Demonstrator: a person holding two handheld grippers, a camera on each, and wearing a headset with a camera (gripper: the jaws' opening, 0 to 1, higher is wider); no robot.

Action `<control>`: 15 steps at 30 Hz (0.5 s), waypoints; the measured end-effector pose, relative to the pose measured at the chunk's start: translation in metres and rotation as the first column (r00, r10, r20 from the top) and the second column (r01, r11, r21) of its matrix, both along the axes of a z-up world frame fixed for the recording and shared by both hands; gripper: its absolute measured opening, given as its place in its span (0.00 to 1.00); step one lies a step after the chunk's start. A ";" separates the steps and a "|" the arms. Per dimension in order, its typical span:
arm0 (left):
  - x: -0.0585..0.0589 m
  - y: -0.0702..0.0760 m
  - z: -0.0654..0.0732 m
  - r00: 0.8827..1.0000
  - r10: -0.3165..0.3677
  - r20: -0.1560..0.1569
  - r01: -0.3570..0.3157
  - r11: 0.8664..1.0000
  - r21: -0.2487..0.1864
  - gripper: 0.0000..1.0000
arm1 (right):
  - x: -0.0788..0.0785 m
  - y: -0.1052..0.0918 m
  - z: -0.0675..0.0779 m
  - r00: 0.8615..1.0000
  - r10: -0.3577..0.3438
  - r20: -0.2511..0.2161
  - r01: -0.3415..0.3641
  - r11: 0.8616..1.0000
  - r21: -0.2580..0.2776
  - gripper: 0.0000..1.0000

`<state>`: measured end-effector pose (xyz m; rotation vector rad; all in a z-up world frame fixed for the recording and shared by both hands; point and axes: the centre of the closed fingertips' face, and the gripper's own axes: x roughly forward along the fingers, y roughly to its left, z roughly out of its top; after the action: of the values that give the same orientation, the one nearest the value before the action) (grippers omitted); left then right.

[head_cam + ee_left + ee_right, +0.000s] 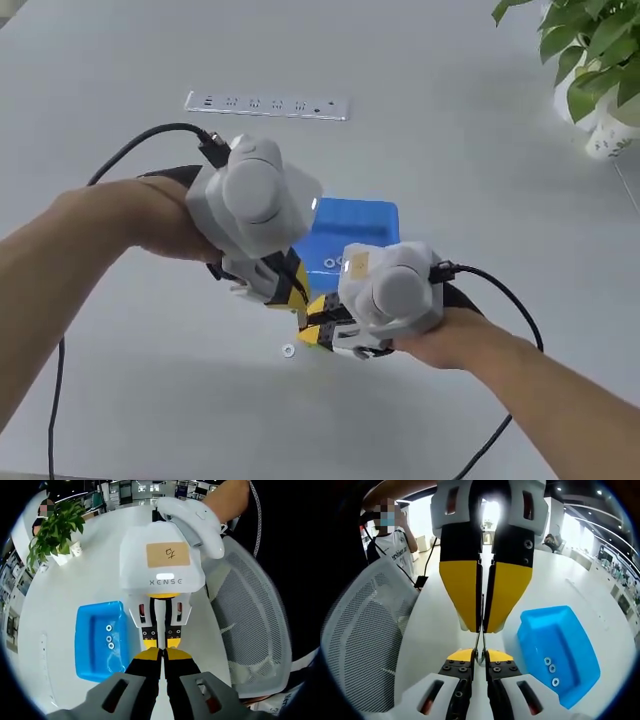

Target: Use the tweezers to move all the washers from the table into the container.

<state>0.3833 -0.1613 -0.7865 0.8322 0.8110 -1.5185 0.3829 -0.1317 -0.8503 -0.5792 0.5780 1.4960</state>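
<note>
**Two grippers meet tip to tip on the tweezers, beside the blue container**

The left gripper [298, 298] and the right gripper [314, 330] face each other with their tips almost touching. The right gripper view shows the tweezers [479, 647] as a thin, flat strip of bright metal. It runs between the broad yellow pads of the left gripper [481, 626] and down into the small yellow tips of the right gripper [479, 656]. Both pairs of jaws are pressed together on this strip, with only a narrow slit between them.

The container [85, 650] is a rectangular tray of glossy blue plastic with rounded corners, and it stands on the smooth pale bench [450, 120] just beside the grippers. Three washers [109, 638], small flat metal rings, lie in a row on its floor. One loose washer [288, 350] lies on the bench near the gripper tips, outside the container.

Farther away there is a long white power strip [267, 104] and a leafy plant [590, 60] in a white pot. A white mesh chair [260, 630] is at the bench edge
</note>
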 end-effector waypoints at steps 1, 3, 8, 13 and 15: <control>0.000 0.000 0.001 1.000 0.000 -0.001 0.000 1.000 0.000 0.05 | -0.001 0.000 0.001 1.000 0.002 0.001 -0.002 1.000 -0.001 0.09; -0.001 0.000 0.002 1.000 -0.001 0.000 0.001 1.000 0.001 0.05 | -0.001 0.000 0.002 1.000 0.004 0.001 -0.004 1.000 -0.001 0.09; -0.001 -0.001 0.006 1.000 -0.004 0.001 0.004 1.000 0.003 0.05 | -0.001 -0.001 0.007 1.000 0.002 0.003 -0.002 1.000 0.004 0.09; -0.001 -0.002 0.011 1.000 -0.010 0.004 0.010 1.000 0.003 0.05 | -0.001 -0.002 0.012 1.000 0.005 0.007 -0.005 1.000 0.004 0.09; 0.000 -0.002 0.013 1.000 -0.012 0.006 0.012 1.000 0.003 0.05 | -0.001 -0.002 0.014 1.000 0.007 0.014 -0.007 1.000 0.002 0.09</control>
<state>0.3833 -0.1628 -0.7736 0.8452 0.8054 -1.5243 0.3824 -0.1340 -0.8362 -0.5896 0.5644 1.4976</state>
